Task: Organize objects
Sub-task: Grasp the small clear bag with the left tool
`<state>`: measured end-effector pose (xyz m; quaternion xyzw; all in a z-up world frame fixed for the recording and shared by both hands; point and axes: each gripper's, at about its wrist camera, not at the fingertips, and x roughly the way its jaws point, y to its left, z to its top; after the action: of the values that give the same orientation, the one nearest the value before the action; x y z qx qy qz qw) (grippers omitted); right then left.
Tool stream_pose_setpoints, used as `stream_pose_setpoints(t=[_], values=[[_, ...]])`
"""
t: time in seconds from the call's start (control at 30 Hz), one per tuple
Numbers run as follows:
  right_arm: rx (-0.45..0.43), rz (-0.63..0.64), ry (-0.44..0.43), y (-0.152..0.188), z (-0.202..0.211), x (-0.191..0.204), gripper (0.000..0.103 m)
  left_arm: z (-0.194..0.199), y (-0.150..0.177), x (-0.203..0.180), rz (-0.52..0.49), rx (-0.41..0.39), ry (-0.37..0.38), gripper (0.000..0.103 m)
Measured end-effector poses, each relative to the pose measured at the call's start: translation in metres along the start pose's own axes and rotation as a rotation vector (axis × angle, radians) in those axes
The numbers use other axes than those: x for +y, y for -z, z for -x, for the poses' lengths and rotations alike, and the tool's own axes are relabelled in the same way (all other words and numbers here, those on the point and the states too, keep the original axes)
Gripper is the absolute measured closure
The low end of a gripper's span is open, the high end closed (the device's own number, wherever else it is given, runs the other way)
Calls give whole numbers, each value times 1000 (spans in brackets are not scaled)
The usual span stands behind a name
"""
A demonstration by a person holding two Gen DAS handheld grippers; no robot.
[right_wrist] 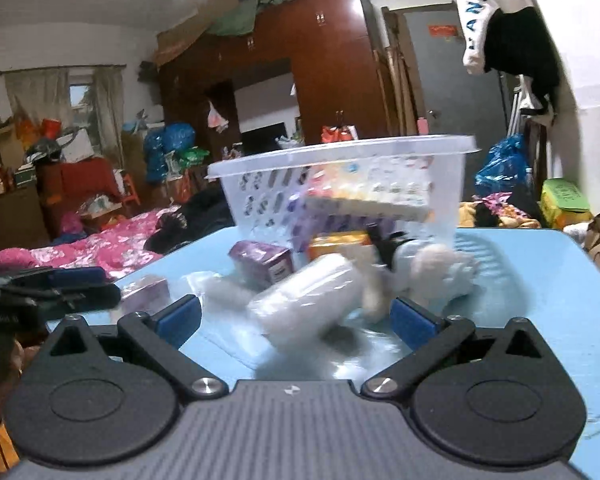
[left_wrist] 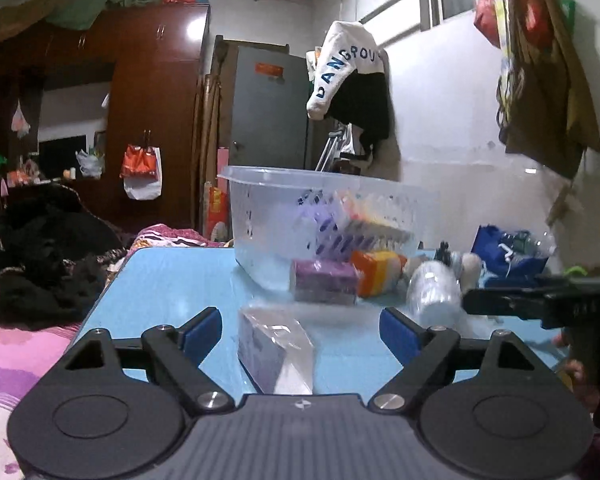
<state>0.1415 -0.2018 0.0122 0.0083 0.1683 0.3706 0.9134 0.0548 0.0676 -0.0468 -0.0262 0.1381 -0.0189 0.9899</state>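
Nearest the left hand-held gripper (left_wrist: 302, 330), whose blue-padded jaws stand apart, lies one clear-wrapped lilac pack (left_wrist: 274, 354) between them, untouched. The right hand-held gripper (right_wrist: 296, 320) is likewise spread, one white roll (right_wrist: 312, 300) lying just ahead of it. On the blue table (left_wrist: 172, 284) stands one clear basket (left_wrist: 260, 208) holding a few packs. Beside it lie one purple box (left_wrist: 324, 282), one orange pack (left_wrist: 376, 272) and one blurred plush toy (right_wrist: 436, 270).

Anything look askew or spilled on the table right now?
Yes. The clear basket is tipped, its rim slanting, and its contents lie spilled in front of it: a purple box, an orange pack and a white roll on its side.
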Motion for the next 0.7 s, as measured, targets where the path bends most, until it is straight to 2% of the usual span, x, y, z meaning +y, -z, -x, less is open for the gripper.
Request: stream_pose_setpoints(t=[0.1,0.3,0.4,0.47,0.5,0.57,0.63,0.67,0.7], values=[[28,19,49,1,-10,8,0,-7,6,-1,11,17,0,14],[70,43,108,2,-22,20,2,-16,20,-3,-11,31,-48,15],[68,35,120,2,-22,20,10,-20,23,-1,-3,37,-47,15],[80,46,138,3,-23,20,23,-21,25,-1,-6,43,-53,18],[86,44,131,4,-22,19,26,-22,26,-1,-7,46,-52,22],[85,51,126,6,-20,19,27,-24,27,-1,-6,54,-51,37],[75,68,124,7,-19,21,28,-25,28,-2,-16,55,-64,59],[64,73,122,7,-17,21,29,-25,29,-3,-20,56,-72,63],[50,79,116,8,-15,22,30,-25,30,-2,-19,50,-73,63]])
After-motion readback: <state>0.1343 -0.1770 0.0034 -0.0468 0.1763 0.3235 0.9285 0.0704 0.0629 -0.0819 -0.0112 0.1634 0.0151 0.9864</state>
